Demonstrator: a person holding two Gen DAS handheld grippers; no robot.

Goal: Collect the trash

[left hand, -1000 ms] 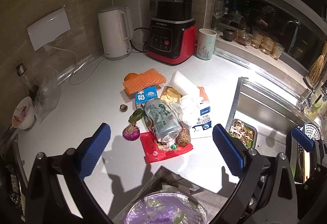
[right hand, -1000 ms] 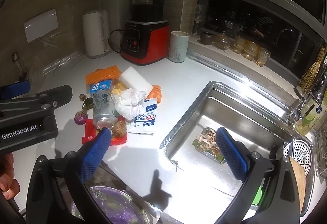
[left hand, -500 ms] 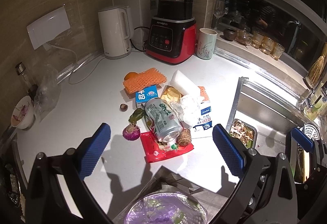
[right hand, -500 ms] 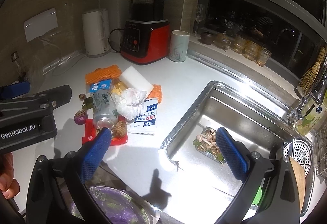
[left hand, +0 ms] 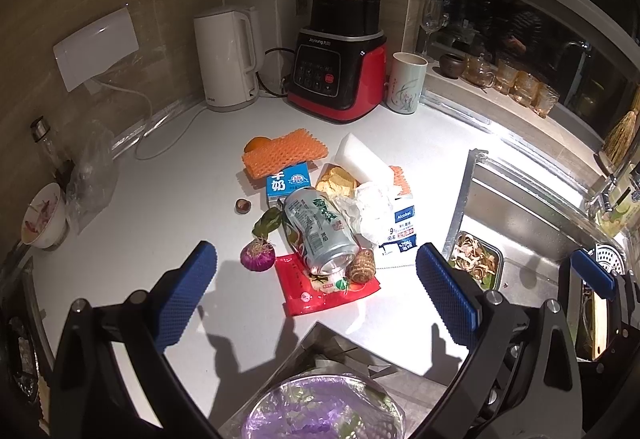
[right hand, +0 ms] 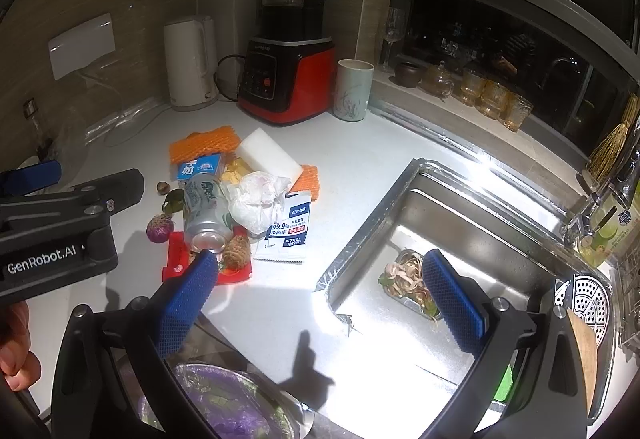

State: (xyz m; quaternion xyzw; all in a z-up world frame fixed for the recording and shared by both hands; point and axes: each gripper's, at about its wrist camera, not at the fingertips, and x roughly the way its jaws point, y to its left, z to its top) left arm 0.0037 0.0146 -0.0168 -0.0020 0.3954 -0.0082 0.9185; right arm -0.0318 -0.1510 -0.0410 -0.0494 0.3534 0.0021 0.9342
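Both the left gripper [left hand: 316, 295] and the right gripper [right hand: 320, 291] are being held wide open and empty above the white counter [left hand: 160, 199]. The trash is lying heaped mid-counter: a light, slippery drink can [left hand: 318, 229], best pinched across its rigid body, and soft crumpled tissue [left hand: 370, 209]. Peelings are being held in a sink tray [right hand: 408, 281]; a purple-lined bin [left hand: 320, 413] is waiting below.

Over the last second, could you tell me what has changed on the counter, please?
Almost nothing. Both grippers, left and right, hover open and empty as before, with only a slight drift in view. The can, red wrapper and onion lie untouched.
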